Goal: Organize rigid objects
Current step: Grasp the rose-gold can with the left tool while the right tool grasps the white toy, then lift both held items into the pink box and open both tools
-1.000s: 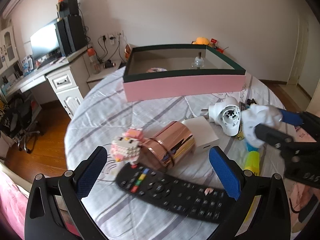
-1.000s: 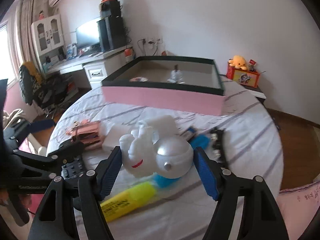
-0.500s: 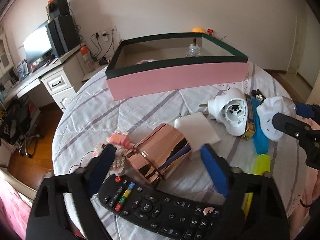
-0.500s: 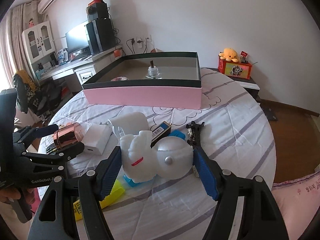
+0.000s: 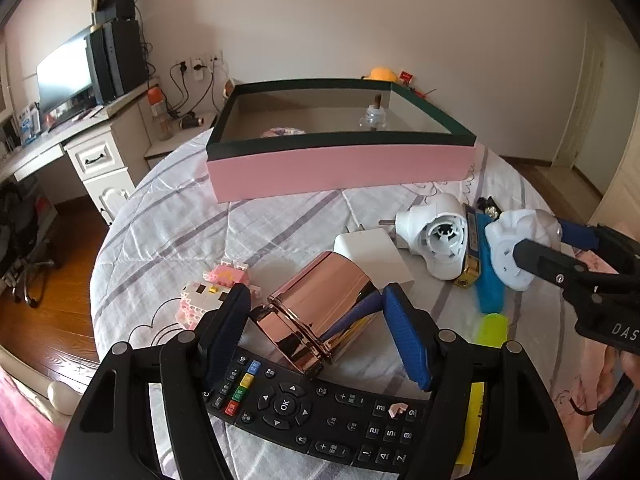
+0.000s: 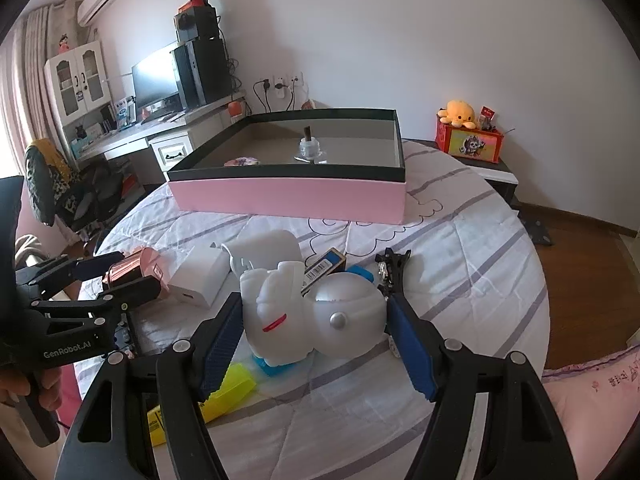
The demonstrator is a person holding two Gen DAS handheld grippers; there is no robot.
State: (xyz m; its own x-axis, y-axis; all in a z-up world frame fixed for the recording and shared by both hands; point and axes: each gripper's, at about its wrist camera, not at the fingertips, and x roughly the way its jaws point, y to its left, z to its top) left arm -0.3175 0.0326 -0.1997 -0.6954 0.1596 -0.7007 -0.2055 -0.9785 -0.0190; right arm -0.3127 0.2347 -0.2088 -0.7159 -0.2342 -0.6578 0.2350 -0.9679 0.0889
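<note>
**A:** So, starting at the left: the left gripper (image 5: 316,316) has its jaws closing around the jar (image 5: 320,312), which lies on its side on the cloth (image 5: 168,224), its lid end over the remote (image 5: 304,404). Are the pads on it yet?

**B:** Nearly. The left pad looks to be at the lid; the right one seems just short of the body, so I would not call it pinched. The shiny, round wall will likely slip unless both pads land square on the widest part, so let them finish squeezing before any lift.

**A:** And the block toy (image 5: 212,292) beside it?

**B:** It sits just outside the left finger. Lifting straight up should keep the jar from dragging it or the remote.

**A:** Moving right, the white plug (image 5: 372,256) and adapter (image 5: 436,236) lie clear of both tools. Then the right gripper (image 6: 316,320)?

**B:** It is pinching the bunny (image 6: 312,316), one pad on the rabbit side, the other on the dome. That grip looks settled.

**A:** Where do they go?

**B:** Probably the box (image 5: 340,168) at the far side, which already holds a small bottle (image 5: 374,116). Carry each over the near wall, then lower.
</note>
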